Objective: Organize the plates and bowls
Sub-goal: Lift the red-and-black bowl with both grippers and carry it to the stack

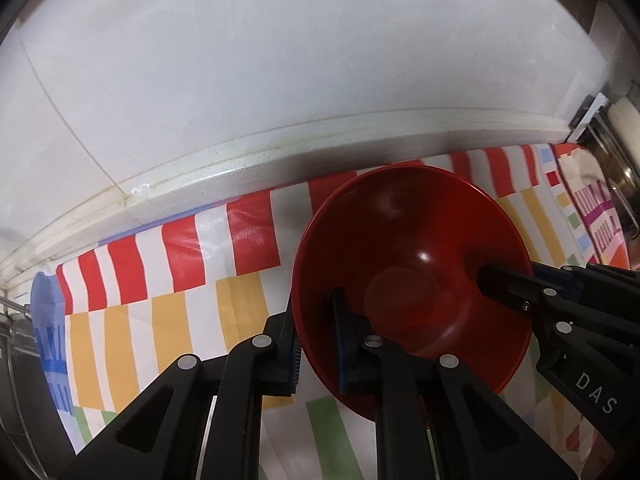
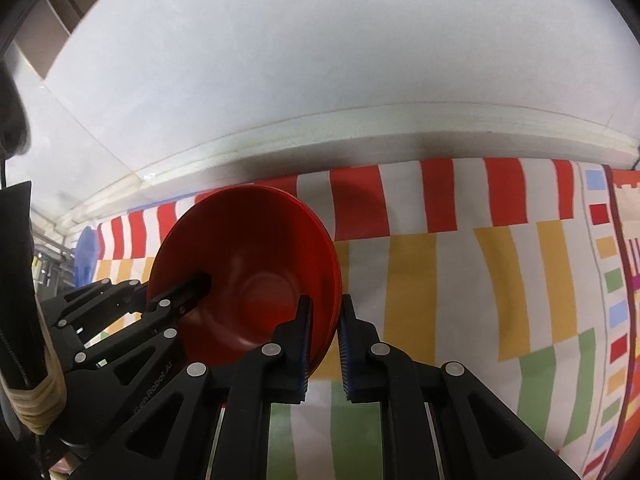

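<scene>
A glossy red bowl point(image 1: 400, 240) point(image 2: 248, 240) is tilted over the striped tablecloth point(image 1: 180, 320), its empty inside facing both cameras. A second red rim shows just outside its edge, as if bowls are nested. My left gripper point(image 1: 316, 320) is shut on the bowl's left rim, one finger inside and one outside. My right gripper point(image 2: 326, 308) is shut on the opposite rim in the same way. Each gripper shows in the other's view: the right gripper point(image 1: 516, 276) and the left gripper point(image 2: 172, 284). I cannot tell whether the bowl's base touches the cloth.
The colourful tablecloth point(image 2: 440, 280) runs back to a white tiled wall point(image 1: 280, 80) with a raised ledge. A blue object point(image 1: 46, 312) lies at the cloth's far left. A metal rack point(image 1: 616, 168) stands at the right edge. A person's sleeve point(image 2: 36, 400) is behind the left gripper.
</scene>
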`<move>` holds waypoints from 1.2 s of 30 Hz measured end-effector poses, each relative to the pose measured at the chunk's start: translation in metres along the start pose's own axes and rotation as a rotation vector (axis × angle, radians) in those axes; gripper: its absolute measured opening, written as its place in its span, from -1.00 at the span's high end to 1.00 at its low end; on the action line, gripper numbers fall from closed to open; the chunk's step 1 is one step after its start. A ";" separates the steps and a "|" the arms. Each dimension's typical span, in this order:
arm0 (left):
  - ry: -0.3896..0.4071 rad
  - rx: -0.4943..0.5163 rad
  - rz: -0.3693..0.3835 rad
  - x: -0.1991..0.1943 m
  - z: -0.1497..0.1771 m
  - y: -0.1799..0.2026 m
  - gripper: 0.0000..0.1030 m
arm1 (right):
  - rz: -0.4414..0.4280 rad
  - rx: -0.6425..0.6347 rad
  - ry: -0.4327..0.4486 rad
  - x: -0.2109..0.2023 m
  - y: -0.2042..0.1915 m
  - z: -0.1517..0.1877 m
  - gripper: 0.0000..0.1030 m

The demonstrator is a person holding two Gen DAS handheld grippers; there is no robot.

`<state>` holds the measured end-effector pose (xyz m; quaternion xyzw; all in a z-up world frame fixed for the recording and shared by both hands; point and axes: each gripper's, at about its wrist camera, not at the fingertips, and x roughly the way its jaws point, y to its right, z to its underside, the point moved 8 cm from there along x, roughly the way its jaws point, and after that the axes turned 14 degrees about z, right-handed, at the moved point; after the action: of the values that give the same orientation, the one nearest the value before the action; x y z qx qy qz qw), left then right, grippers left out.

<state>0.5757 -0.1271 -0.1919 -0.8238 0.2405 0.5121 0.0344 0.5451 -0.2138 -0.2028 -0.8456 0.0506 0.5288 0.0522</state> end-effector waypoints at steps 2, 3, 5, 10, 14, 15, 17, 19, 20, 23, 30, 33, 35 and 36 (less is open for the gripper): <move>0.023 0.004 0.004 -0.012 0.005 0.007 0.72 | 0.000 0.005 0.013 -0.011 0.003 0.002 0.73; 0.032 0.008 0.003 -0.017 0.007 0.008 0.72 | 0.001 0.005 0.022 -0.017 0.003 0.004 0.73; 0.050 0.014 0.004 -0.027 0.011 0.013 0.72 | 0.000 0.008 0.037 -0.028 0.005 0.007 0.73; 0.079 0.026 0.018 -0.060 0.023 0.033 0.72 | -0.004 0.015 0.064 -0.054 0.010 0.021 0.73; 0.092 0.036 0.031 -0.072 0.034 0.045 0.72 | 0.005 0.024 0.092 -0.076 0.017 0.035 0.73; 0.092 0.039 0.035 -0.075 0.038 0.049 0.72 | 0.007 0.027 0.099 -0.081 0.020 0.039 0.73; 0.096 0.045 0.042 -0.080 0.044 0.055 0.72 | 0.013 0.032 0.109 -0.090 0.024 0.047 0.73; 0.098 0.054 0.047 -0.086 0.051 0.062 0.72 | 0.016 0.041 0.114 -0.098 0.029 0.054 0.73; 0.100 0.060 0.052 -0.089 0.055 0.067 0.72 | 0.019 0.043 0.117 -0.102 0.031 0.059 0.73; 0.108 0.073 0.063 -0.099 0.067 0.078 0.72 | 0.028 0.054 0.127 -0.113 0.036 0.073 0.73; 0.109 0.109 0.088 -0.116 0.095 0.106 0.71 | 0.049 0.079 0.160 -0.148 0.052 0.105 0.73; 0.109 0.127 0.093 -0.122 0.106 0.116 0.71 | 0.056 0.091 0.168 -0.159 0.056 0.120 0.73; 0.107 0.136 0.097 -0.124 0.113 0.121 0.71 | 0.060 0.097 0.172 -0.164 0.058 0.128 0.73; 0.104 0.141 0.099 -0.125 0.116 0.124 0.70 | 0.063 0.100 0.173 -0.167 0.060 0.134 0.73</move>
<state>0.3814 -0.1558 -0.1156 -0.8319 0.3179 0.4516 0.0542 0.3453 -0.2487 -0.1129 -0.8825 0.1078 0.4520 0.0728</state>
